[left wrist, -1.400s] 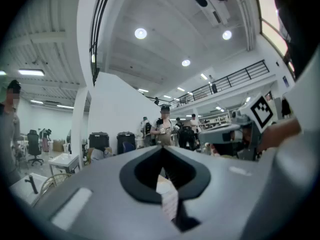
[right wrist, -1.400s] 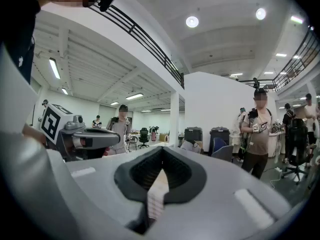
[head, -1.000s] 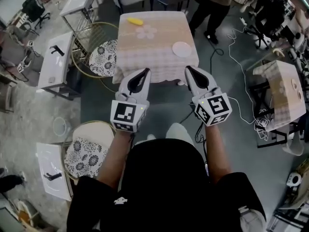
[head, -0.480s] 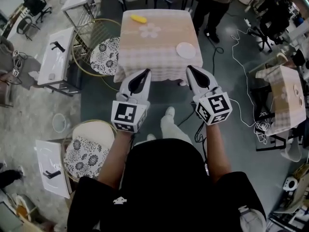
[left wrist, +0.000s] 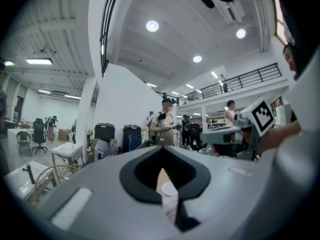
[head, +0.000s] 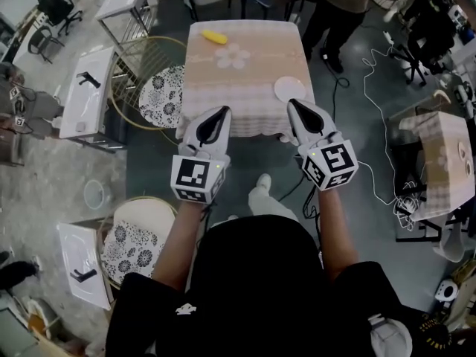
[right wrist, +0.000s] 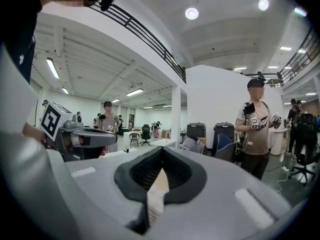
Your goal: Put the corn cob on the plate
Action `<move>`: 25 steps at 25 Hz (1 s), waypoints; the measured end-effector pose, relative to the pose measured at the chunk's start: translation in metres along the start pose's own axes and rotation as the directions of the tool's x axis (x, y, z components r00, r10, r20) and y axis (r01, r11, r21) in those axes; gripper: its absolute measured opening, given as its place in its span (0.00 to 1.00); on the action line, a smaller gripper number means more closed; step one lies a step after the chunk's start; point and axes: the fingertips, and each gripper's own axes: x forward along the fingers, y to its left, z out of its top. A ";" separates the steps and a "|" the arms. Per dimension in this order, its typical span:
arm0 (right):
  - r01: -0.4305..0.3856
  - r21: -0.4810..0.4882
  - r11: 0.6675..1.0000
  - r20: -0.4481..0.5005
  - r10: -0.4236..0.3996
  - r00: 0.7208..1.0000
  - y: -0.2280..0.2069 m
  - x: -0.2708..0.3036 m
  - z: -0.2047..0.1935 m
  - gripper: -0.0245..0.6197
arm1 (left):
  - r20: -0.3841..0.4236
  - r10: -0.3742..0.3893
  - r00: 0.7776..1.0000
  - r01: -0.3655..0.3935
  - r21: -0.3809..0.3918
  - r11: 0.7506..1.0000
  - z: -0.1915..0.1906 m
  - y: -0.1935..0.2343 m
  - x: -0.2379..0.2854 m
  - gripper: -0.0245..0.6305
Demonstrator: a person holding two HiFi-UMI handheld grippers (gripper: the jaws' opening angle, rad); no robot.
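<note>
Left gripper (head: pixel 223 111), right gripper (head: pixel 292 104): my jaws on each are closed tip to tip and hold nothing, both before the table's (head: pixel 245 99) near side. Corn cob (head: pixel 215 36): table's far left corner. Plate (head: pixel 290 89): table's near right edge.

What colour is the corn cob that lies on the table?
The corn cob is yellow; the head view shows it best.

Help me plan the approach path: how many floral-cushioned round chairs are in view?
2. The first chair stands at the left side of the table. The second chair is at the head view's lower left. More may be hidden outside the frame.
</note>
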 end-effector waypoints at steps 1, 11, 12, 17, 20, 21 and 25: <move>0.000 0.001 1.000 0.001 0.000 1.000 -0.007 0.005 0.001 0.04 | 0.000 -0.001 1.000 0.001 0.000 1.000 0.001 0.002 0.008 0.05; -0.025 -0.013 1.000 -0.009 0.025 1.000 -0.063 0.053 0.001 0.04 | -0.004 0.032 0.999 -0.032 0.008 0.999 0.004 0.029 0.069 0.05; -0.029 -0.014 0.999 -0.011 0.029 1.000 -0.068 0.056 0.001 0.04 | -0.006 0.037 0.999 -0.037 0.004 0.999 0.004 0.031 0.075 0.05; -0.038 -0.008 0.999 -0.017 0.038 0.999 -0.096 0.072 0.000 0.04 | -0.018 0.041 0.999 -0.041 0.001 0.999 0.003 0.036 0.106 0.05; -0.043 0.002 0.999 -0.019 0.043 0.999 -0.113 0.079 -0.003 0.04 | -0.030 0.042 0.999 -0.042 0.001 0.999 0.002 0.035 0.126 0.05; -0.044 0.006 0.999 -0.020 0.044 0.999 -0.119 0.080 -0.004 0.04 | -0.034 0.042 0.999 -0.042 0.003 0.999 0.002 0.033 0.131 0.05; -0.049 0.021 0.999 -0.013 0.049 0.999 -0.141 0.086 -0.009 0.04 | -0.045 0.043 0.998 -0.043 0.007 0.999 0.000 0.029 0.154 0.05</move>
